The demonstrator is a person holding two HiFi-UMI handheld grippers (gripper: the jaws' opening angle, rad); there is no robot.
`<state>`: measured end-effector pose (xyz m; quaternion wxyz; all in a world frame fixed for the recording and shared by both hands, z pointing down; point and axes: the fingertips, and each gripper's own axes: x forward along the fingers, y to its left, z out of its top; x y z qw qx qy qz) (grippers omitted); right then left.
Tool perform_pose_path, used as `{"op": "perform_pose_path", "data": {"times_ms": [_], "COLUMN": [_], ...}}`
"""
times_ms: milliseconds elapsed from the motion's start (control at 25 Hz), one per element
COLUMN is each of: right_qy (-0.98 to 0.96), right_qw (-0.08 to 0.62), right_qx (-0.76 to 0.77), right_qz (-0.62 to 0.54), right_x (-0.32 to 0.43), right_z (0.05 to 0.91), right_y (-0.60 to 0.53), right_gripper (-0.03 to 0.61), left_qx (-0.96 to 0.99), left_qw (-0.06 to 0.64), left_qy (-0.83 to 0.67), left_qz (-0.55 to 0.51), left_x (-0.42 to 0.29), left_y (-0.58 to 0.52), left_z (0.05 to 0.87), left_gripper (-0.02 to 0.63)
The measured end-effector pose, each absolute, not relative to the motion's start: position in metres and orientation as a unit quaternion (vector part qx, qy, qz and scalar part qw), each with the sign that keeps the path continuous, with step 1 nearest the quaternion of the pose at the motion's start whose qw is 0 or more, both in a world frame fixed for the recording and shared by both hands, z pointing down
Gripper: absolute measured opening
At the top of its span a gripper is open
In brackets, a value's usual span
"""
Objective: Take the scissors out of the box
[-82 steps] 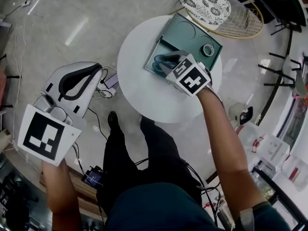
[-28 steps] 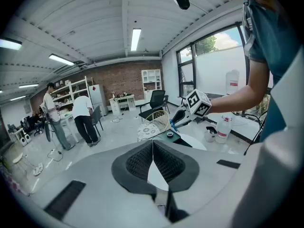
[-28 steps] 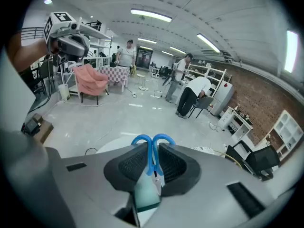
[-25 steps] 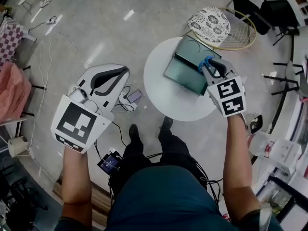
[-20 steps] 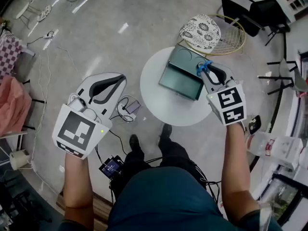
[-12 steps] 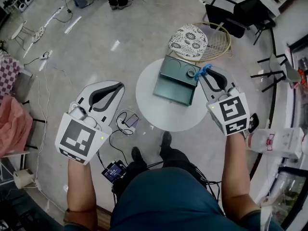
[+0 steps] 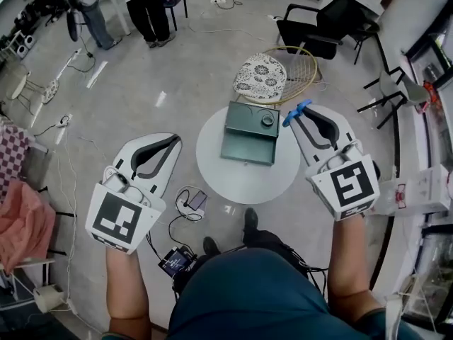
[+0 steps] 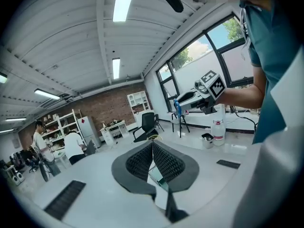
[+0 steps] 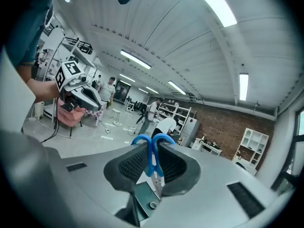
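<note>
The blue-handled scissors (image 7: pixel 295 110) are clamped between the jaws of my right gripper (image 7: pixel 292 116), held in the air to the right of the green box (image 7: pixel 247 136) and above table level. In the right gripper view the blue handle loops (image 9: pixel 152 140) stick up past the fingertips, and the box (image 9: pixel 144 197) lies far below. The open box sits on the round white table (image 7: pixel 243 178) with a tape roll (image 7: pixel 267 120) in its far part. My left gripper (image 7: pixel 175 141) hangs left of the table over the floor, shut and empty, its pads (image 8: pixel 167 161) touching.
A wire chair with a patterned cushion (image 7: pixel 259 77) stands just behind the table. Black chairs (image 7: pixel 320 24) are further back and to the right. Cables and small devices (image 7: pixel 188 201) lie on the floor by my feet. People (image 7: pixel 147 2) stand at the far left.
The right gripper has lifted the scissors out of the box and carried them up and to the right. The table now looks smaller and further below. The left gripper stays shut at the left.
</note>
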<state>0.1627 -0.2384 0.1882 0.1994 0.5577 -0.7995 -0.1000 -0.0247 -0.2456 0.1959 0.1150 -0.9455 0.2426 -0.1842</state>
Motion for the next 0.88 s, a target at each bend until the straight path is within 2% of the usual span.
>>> {"op": "perform_pose_path", "data": {"times_ms": [200, 880], "right_qy": [-0.788, -0.774], "right_qw": [0.173, 0.18], "right_qx": [0.58, 0.598], "right_qz": [-0.117, -0.106], "right_x": [0.167, 0.177], "right_z": [0.161, 0.169], "right_y": [-0.212, -0.182], "right_gripper": [0.094, 0.094], "left_qx": [-0.949, -0.953], "left_qw": [0.131, 0.136], "left_qy": [0.225, 0.201], "left_qz": [-0.178, -0.181], "left_x": [-0.015, -0.006], "left_y": [-0.236, -0.214], "left_z": [0.185, 0.189], "left_gripper": [0.021, 0.021]}}
